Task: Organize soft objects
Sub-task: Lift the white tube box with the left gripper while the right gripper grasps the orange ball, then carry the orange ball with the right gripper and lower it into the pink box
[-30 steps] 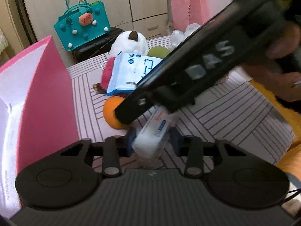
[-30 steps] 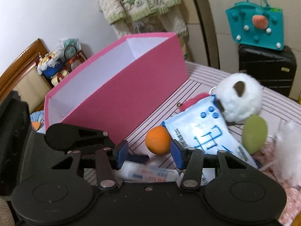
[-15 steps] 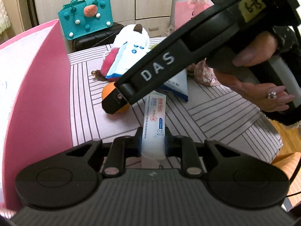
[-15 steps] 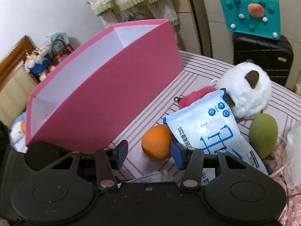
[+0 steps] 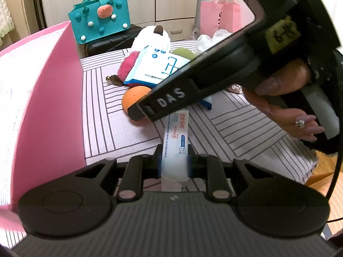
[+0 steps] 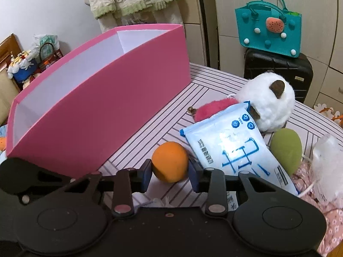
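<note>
Tissue packet (image 5: 175, 147) sits clamped between the left gripper (image 5: 174, 160) pads, raised over the striped tablecloth (image 5: 225, 128). Right gripper (image 6: 170, 172) stands parted around the orange ball (image 6: 170, 162), contact unclear, beside the pink box (image 6: 103, 111).

wrist views, close, share orange ball (image 5: 135, 98)

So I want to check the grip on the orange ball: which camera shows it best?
The right wrist view: the orange ball sits whole between the right gripper's jaws, which flank it closely; contact can't be confirmed. In the left wrist view the ball is half hidden behind the right gripper's body.
</note>
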Demonstrator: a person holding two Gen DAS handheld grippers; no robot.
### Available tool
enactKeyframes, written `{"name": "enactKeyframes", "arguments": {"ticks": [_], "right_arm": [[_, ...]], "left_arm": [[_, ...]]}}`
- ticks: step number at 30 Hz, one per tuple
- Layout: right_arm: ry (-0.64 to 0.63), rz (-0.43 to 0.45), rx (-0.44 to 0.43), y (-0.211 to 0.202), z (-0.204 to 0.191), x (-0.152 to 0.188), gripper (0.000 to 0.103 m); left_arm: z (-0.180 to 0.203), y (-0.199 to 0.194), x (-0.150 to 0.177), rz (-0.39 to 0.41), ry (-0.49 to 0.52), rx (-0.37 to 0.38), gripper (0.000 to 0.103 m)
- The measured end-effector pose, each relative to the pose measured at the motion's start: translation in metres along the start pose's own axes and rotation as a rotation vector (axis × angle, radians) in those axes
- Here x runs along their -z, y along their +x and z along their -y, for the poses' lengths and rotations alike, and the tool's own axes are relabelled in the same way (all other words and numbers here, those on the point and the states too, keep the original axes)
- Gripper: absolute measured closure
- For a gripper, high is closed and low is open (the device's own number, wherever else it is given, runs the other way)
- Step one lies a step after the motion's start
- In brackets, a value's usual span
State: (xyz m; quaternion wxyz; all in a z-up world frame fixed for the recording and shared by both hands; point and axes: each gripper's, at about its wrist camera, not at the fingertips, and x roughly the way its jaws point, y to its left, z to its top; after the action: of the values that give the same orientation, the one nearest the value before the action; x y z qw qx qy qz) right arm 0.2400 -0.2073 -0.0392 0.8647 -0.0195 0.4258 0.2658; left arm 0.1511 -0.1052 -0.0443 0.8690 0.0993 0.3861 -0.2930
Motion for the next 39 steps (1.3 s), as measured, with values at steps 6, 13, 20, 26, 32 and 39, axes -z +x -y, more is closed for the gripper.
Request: {"name": "enactKeyframes", "arguments": {"ticks": [6, 13, 20, 26, 32, 39], "right_arm": [[-0.006, 0.004, 0.007, -0.016, -0.004, 0.012, 0.062], [-0.005, 0.015, 0.054, -0.033, -0.008, 0.026, 0.062], [0.001, 0.028, 0.078, -0.048, -0.014, 0.043, 0.062], [-0.003, 0.036, 0.129, -0.060, -0.018, 0.050, 0.062], [0.010, 0.022, 0.158, -0.069, -0.019, 0.057, 0.062], [0.028, -0.040, 0.103, -0.079, -0.030, 0.068, 0.062]], "left_arm": [[-0.005, -0.001, -0.002, -0.015, -0.007, 0.023, 0.083], [-0.009, -0.005, 0.001, -0.034, -0.035, 0.053, 0.083], [-0.005, -0.008, 0.005, -0.055, -0.035, 0.097, 0.083], [-0.004, -0.018, 0.013, -0.064, -0.023, 0.102, 0.083], [-0.011, -0.034, 0.020, -0.075, -0.046, 0.110, 0.083], [-0.016, -0.048, 0.024, -0.129, -0.002, 0.117, 0.083]]}}
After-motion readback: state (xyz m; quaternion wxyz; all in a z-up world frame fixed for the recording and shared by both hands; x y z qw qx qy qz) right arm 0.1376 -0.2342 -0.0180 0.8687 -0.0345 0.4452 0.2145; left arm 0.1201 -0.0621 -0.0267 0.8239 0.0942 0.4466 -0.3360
